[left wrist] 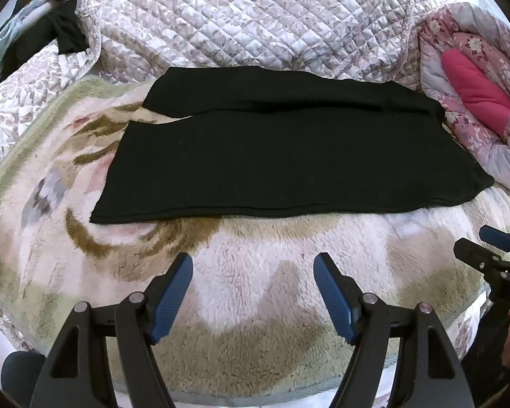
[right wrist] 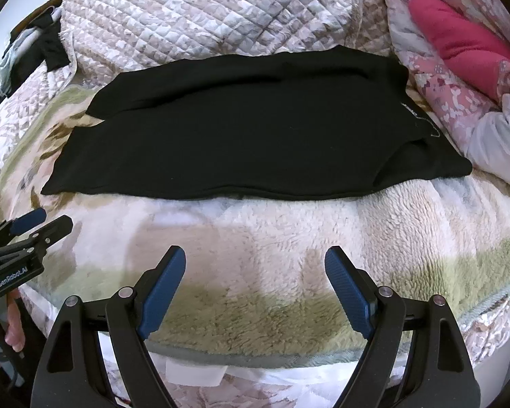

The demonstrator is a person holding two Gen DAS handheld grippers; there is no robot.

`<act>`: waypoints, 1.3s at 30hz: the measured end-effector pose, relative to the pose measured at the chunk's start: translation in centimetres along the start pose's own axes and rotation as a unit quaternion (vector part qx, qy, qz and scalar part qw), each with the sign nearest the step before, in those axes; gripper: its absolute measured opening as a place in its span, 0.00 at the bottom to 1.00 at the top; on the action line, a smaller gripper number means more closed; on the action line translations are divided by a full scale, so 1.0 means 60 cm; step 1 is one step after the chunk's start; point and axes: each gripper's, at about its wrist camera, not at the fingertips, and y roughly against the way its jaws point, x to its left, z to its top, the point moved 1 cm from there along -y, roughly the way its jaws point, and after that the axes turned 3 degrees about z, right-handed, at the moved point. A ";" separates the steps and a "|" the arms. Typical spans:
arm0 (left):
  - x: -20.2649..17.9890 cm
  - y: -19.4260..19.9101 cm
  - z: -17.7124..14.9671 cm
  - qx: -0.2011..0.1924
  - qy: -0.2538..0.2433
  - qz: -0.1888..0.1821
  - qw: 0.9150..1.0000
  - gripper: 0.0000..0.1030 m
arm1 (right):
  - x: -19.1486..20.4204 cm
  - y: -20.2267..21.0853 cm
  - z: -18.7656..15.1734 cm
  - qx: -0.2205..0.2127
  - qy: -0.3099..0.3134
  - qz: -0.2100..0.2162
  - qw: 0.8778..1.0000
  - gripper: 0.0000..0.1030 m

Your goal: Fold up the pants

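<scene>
Black pants [left wrist: 282,156] lie flat on a fluffy floral blanket [left wrist: 255,272], one leg folded over the other, leg ends to the left and waist to the right. They also show in the right wrist view [right wrist: 241,136]. My left gripper [left wrist: 253,261] is open and empty, hovering over the blanket short of the pants' near edge. My right gripper [right wrist: 255,255] is open and empty too, in front of the near edge. Each gripper shows in the other's view, the right [left wrist: 486,241] and the left [right wrist: 44,221].
A quilted bedspread [left wrist: 255,17] is bunched behind the pants. A pink floral quilt with a magenta cushion [left wrist: 482,91] lies at the right. Dark clothes [left wrist: 51,27] are piled at the far left. The bed's front edge [right wrist: 255,360] is just below my grippers.
</scene>
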 end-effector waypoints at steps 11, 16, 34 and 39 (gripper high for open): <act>0.003 -0.017 0.006 0.001 0.001 -0.008 1.000 0.73 | -0.013 -0.016 0.009 0.004 -0.001 0.006 1.000 0.81; 0.007 -0.024 0.008 0.003 0.006 -0.011 1.000 0.73 | -0.029 -0.024 0.013 0.005 -0.014 0.008 1.000 0.81; 0.137 -0.059 0.015 0.010 0.144 -0.043 0.989 0.73 | -0.147 -0.015 0.054 -0.044 -0.120 0.032 0.991 0.75; 0.159 -0.069 0.020 0.010 0.178 -0.053 0.983 0.73 | -0.167 -0.011 0.066 -0.060 -0.132 0.019 0.989 0.71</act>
